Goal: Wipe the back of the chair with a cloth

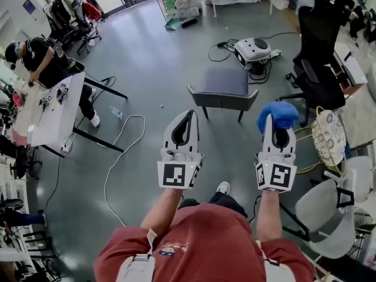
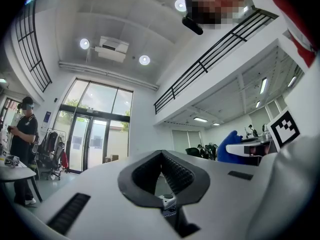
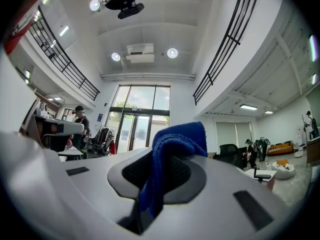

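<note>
A dark grey chair [image 1: 226,90] stands on the floor ahead of me, its back edge nearest me. Both grippers are held up side by side short of it and point upward. My right gripper [image 1: 281,124] is shut on a blue cloth [image 1: 278,115], which bunches over its tips. In the right gripper view the cloth [image 3: 175,144] hangs down between the jaws of that gripper [image 3: 162,156]. My left gripper [image 1: 189,113] is shut with nothing in it; in its own view the tips [image 2: 161,154] meet, and the cloth [image 2: 231,146] shows off to the right.
A black office chair [image 1: 317,57] and a wicker basket [image 1: 329,137] stand to the right, with light grey chairs [image 1: 329,210] nearer me. A white cable [image 1: 120,151] loops on the floor at left. A person [image 1: 41,57] leans over a white table [image 1: 56,107]. A boxy device [image 1: 252,50] sits beyond the chair.
</note>
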Available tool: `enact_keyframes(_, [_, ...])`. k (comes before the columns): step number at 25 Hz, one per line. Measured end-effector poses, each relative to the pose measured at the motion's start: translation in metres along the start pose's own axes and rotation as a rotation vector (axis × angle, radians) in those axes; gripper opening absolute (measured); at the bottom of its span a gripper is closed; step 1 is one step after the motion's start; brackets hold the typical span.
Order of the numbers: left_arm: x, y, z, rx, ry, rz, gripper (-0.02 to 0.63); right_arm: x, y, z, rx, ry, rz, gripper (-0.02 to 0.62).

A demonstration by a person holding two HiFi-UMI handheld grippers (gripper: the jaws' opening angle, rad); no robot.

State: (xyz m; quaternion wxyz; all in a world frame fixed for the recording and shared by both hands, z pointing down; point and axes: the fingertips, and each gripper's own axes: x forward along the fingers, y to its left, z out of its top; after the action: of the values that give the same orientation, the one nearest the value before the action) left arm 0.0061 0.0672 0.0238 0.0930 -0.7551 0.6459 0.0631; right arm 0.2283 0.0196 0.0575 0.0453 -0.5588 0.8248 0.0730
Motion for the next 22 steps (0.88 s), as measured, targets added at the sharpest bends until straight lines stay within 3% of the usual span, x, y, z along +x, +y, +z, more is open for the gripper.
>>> enact_keyframes(10, [0.038,0.013,-0.018,0.004,0.009,0.009,0.014,0.046,-0.006,-0.021,0.015,0.022,0.017,0.06])
enact_keyframes(14, [0.044,0.036,-0.023,-0.024,0.007,-0.011,0.014,0.061,0.011,-0.018,0.004,0.001,-0.01,0.06])
enact_keyframes(22, [0.055,0.091,-0.039,0.025,0.079,-0.095,0.014,0.096,0.063,-0.004,-0.02,-0.016,-0.053,0.06])
